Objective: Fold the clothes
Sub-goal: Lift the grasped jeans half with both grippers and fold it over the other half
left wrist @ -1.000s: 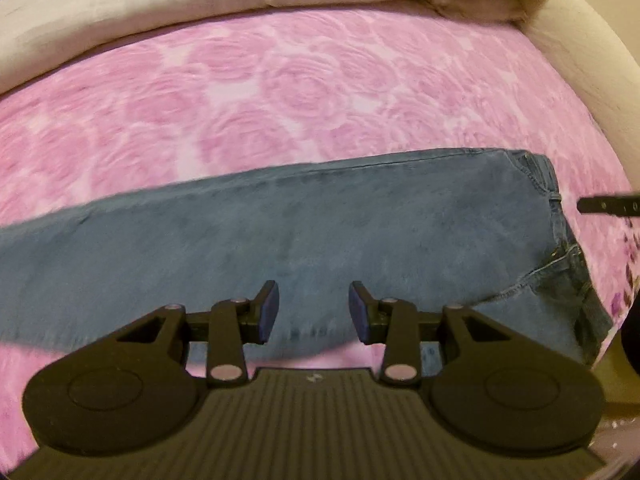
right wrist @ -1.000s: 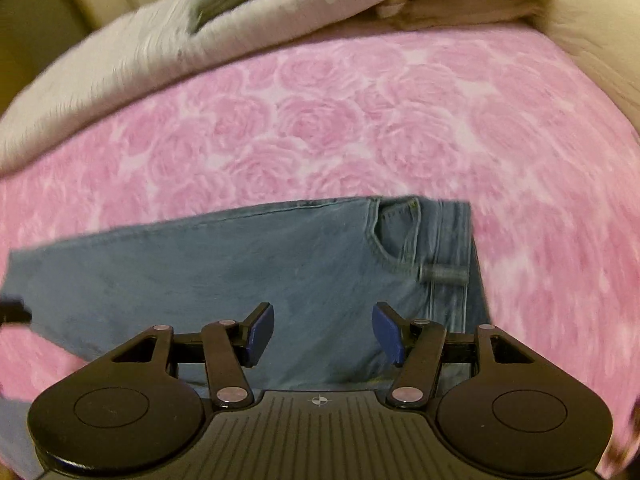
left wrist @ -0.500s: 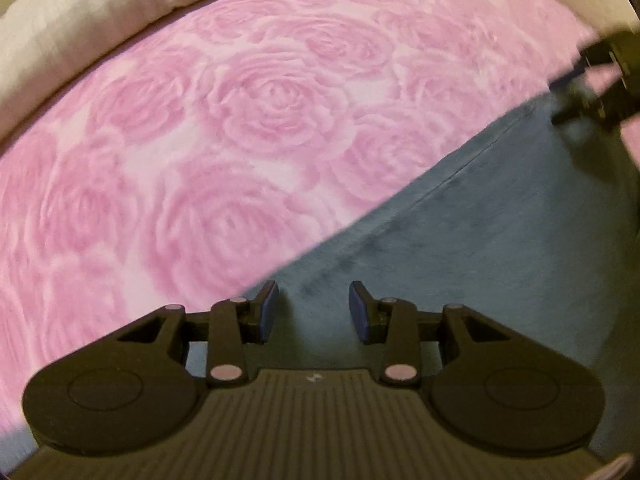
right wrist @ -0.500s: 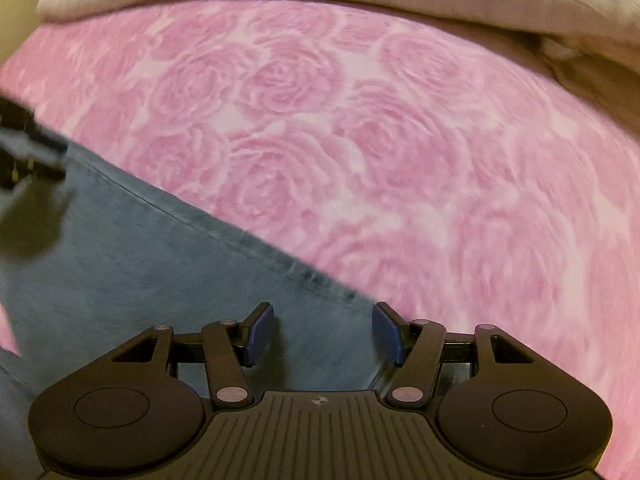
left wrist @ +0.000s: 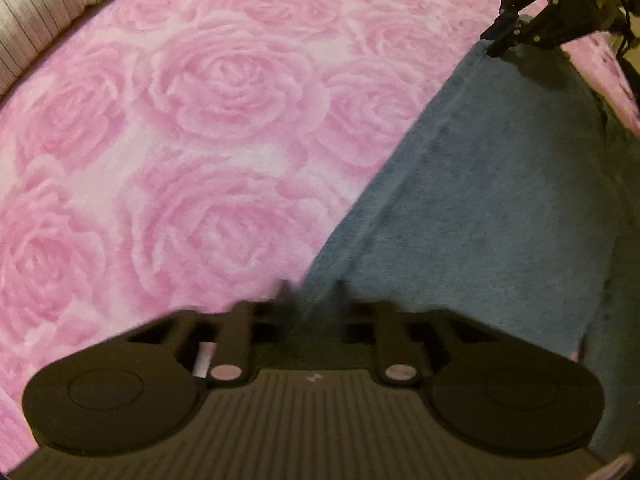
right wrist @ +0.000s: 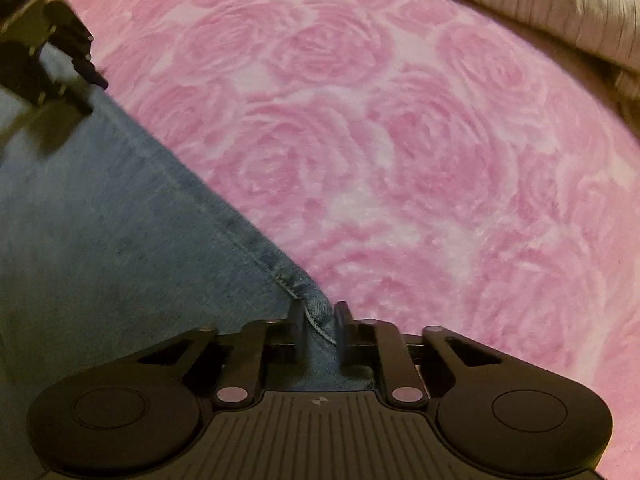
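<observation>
A pair of faded blue denim jeans (right wrist: 100,216) lies flat on a pink blanket with a large rose pattern (right wrist: 400,140), which serves as the landmark here. The jeans appear laid out as a single long strip, so a lengthwise fold looks done, and the crosswise folds are judged to be still ahead. A pale striped quilt (right wrist: 560,4) is bunched along the blanket's far edge.

The right gripper (right wrist: 318,320) points steeply down at the stitched far edge of the jeans, where denim meets blanket. Its jaws have just been closing and now stand narrow, with a raised ridge of the seam pinched between the dark pads.

The left gripper (left wrist: 310,300) meets the same far edge further along the jeans. Its jaws have also just been closing and are nearly together; the picture is blurred there, but denim sits between the fingertips, so it seems to have caught the edge.

Each gripper shows small in the other's view, both on that one edge of the jeans, well apart.
</observation>
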Demonstrator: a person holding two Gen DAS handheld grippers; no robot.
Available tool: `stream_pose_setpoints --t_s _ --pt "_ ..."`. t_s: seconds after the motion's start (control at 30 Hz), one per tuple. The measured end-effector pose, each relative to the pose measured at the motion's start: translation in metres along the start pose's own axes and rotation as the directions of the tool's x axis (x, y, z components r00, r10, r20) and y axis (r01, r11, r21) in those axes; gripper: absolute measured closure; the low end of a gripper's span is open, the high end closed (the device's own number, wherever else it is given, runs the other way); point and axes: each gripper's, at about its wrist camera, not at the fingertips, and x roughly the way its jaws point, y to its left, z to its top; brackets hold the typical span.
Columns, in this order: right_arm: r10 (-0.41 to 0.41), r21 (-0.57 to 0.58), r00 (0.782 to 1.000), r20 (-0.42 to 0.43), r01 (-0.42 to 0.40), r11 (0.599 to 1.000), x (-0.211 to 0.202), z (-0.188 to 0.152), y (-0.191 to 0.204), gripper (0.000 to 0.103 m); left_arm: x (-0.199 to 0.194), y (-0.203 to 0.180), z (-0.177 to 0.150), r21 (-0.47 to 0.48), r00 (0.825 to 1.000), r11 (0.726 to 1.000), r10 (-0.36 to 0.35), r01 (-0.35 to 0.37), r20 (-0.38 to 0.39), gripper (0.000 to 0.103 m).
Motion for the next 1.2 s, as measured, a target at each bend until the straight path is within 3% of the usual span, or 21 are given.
stream_pose_setpoints --t_s 0.1,0.23,0.33,0.43,0.57,0.67,0.73,0.8,0.83,0.93,1.03,1.13,1.2 --pt "-0.086 -0.031 0.995 0.058 0.088 0.996 -0.025 -0.005 0.021 0.093 -0.022 -0.025 -0.008 0.032 0.992 0.993 0.109 -0.111 0.065 0.100" --pt "-0.204 -0.040 0.965 0.164 0.213 0.976 -0.081 -0.021 0.065 0.094 -0.081 -0.059 -0.031 -0.109 0.965 0.978 0.195 -0.177 0.175 0.101" --pt "-0.276 -0.037 0.936 0.217 0.290 0.956 -0.130 -0.046 0.116 0.094 -0.130 -0.107 -0.058 -0.176 0.951 0.968 0.214 -0.177 0.222 0.101" --pt "-0.320 -0.045 0.922 0.216 0.337 0.940 -0.168 -0.082 0.174 0.094 -0.162 -0.168 -0.097 -0.250 0.958 0.960 0.185 -0.127 0.222 0.101" --pt "-0.297 -0.051 0.950 0.097 0.302 0.952 -0.182 -0.137 0.245 0.094 -0.163 -0.239 -0.152 -0.397 0.986 0.917 0.104 -0.044 0.129 0.100" --pt "-0.240 -0.089 0.966 -0.092 0.232 0.969 -0.156 -0.173 0.280 0.091 -0.141 -0.276 -0.177 -0.481 0.998 0.876 0.050 -0.031 0.026 0.096" --pt "-0.209 -0.103 0.954 -0.214 0.190 0.976 -0.136 -0.193 0.297 0.086 -0.134 -0.290 -0.183 -0.510 0.999 0.860 0.025 -0.033 -0.024 0.095" --pt "-0.217 -0.094 0.936 -0.278 0.198 0.976 -0.123 -0.202 0.300 0.085 -0.136 -0.301 -0.187 -0.549 0.999 0.835 0.026 -0.036 -0.026 0.094" --pt "-0.212 -0.069 0.933 -0.290 0.201 0.977 -0.119 -0.205 0.299 0.084 -0.139 -0.305 -0.189 -0.573 0.999 0.818 0.039 -0.041 -0.016 0.093" --pt "-0.161 0.112 0.961 -0.223 0.189 0.975 -0.124 -0.209 0.282 0.079 -0.139 -0.313 -0.192 -0.646 0.994 0.757 0.096 -0.101 -0.043 0.089" --pt "-0.114 0.302 0.982 -0.151 0.155 0.940 -0.129 -0.219 0.263 0.077 -0.138 -0.320 -0.195 -0.699 0.985 0.696 0.154 -0.164 -0.078 0.089" --pt "-0.079 0.482 0.993 -0.087 0.112 0.869 -0.131 -0.230 0.244 0.076 -0.139 -0.326 -0.201 -0.727 0.978 0.662 0.196 -0.185 -0.071 0.087" --pt "-0.062 0.613 0.997 -0.046 0.077 0.786 -0.135 -0.244 0.236 0.076 -0.135 -0.325 -0.205 -0.740 0.974 0.646 0.220 -0.186 -0.053 0.087"
